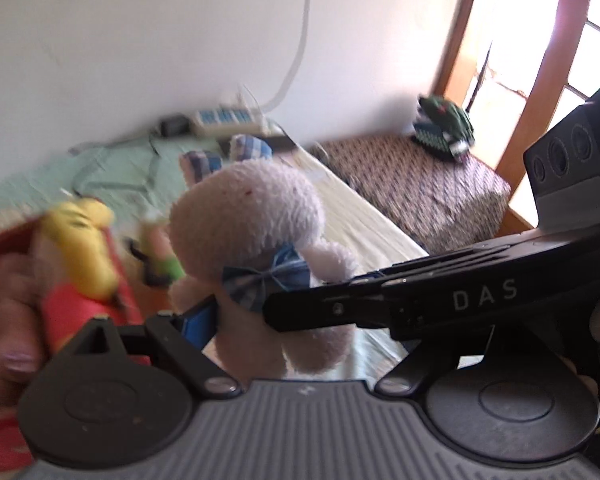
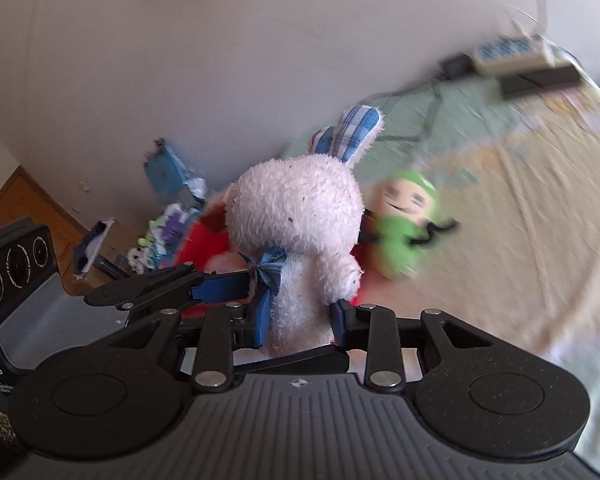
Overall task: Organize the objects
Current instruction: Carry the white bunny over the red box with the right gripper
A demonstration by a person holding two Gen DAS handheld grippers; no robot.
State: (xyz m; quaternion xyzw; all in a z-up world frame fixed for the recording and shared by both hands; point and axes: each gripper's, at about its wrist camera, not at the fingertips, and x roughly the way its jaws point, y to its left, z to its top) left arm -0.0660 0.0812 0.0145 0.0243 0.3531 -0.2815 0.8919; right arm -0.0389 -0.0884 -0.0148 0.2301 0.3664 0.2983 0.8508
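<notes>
A white plush rabbit (image 1: pixel 256 232) with blue checked ears and a blue bow is held upright above the bed. My right gripper (image 2: pixel 300 316) is shut on the rabbit's (image 2: pixel 300 224) lower body, blue pads on both sides. My left gripper (image 1: pixel 236 320) is also closed on the rabbit, one blue pad at its left side; the right gripper's black finger crosses in front from the right. A green doll (image 2: pixel 400 232) lies behind the rabbit on the bed. A yellow and red plush toy (image 1: pixel 80 264) sits at the left.
The bed (image 2: pixel 520 208) has a cream and pale green cover. A power strip (image 1: pixel 228 118) and cables lie by the wall. A patterned bench (image 1: pixel 412 184) with a dark green toy (image 1: pixel 444 124) stands by the window. Clutter (image 2: pixel 168 208) sits in the left corner.
</notes>
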